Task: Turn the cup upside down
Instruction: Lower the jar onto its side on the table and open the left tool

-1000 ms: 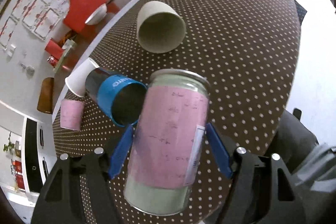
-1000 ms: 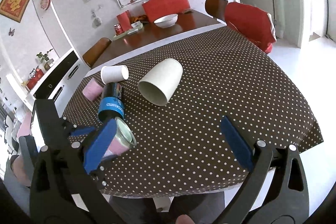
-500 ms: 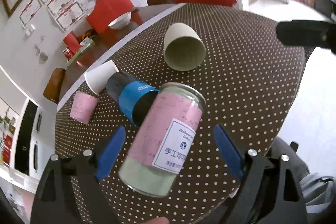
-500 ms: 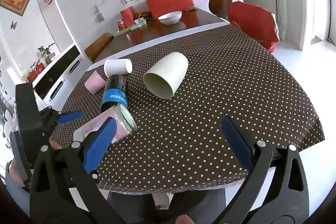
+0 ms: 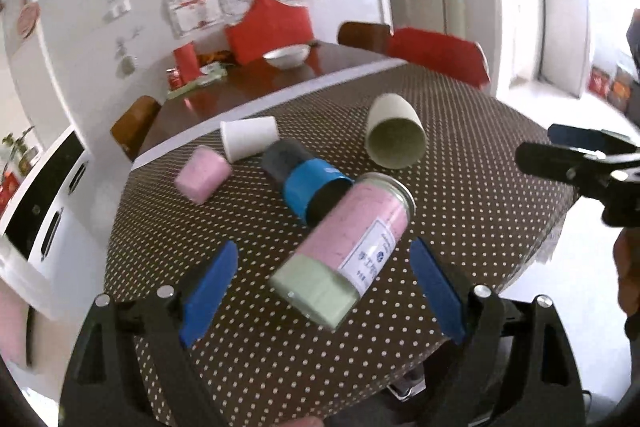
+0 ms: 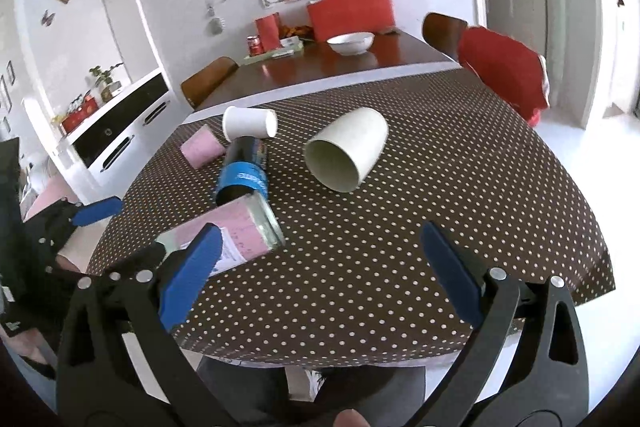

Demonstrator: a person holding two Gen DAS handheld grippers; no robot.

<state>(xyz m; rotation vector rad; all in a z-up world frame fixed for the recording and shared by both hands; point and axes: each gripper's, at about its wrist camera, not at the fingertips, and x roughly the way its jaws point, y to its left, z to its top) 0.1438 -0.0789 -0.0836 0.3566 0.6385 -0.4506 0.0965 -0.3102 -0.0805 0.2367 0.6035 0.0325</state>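
Note:
Several cups lie on their sides on the dotted brown tablecloth (image 5: 460,227). A pink-labelled glass jar with a pale green bottom (image 5: 344,251) lies nearest, between the open fingers of my left gripper (image 5: 324,291) and untouched by them. Behind it lie a black-and-blue cup (image 5: 304,179), a large cream cup (image 5: 394,139), a white paper cup (image 5: 248,141) and a small pink cup (image 5: 202,175). My right gripper (image 6: 328,275) is open and empty above the near table edge; the jar (image 6: 228,235) shows by its left finger, the cream cup (image 6: 346,151) ahead.
A wooden dining table (image 6: 340,67) with a white bowl (image 6: 350,43) and red items stands behind. Red-cushioned chairs (image 6: 504,71) stand at the far right. A white sideboard (image 6: 116,131) is at the left. My right gripper shows at the right edge of the left wrist view (image 5: 580,163).
My left gripper has opened, let go of the jar and drawn back. The jar now lies on its side on the cloth. The right gripper has hardly moved.

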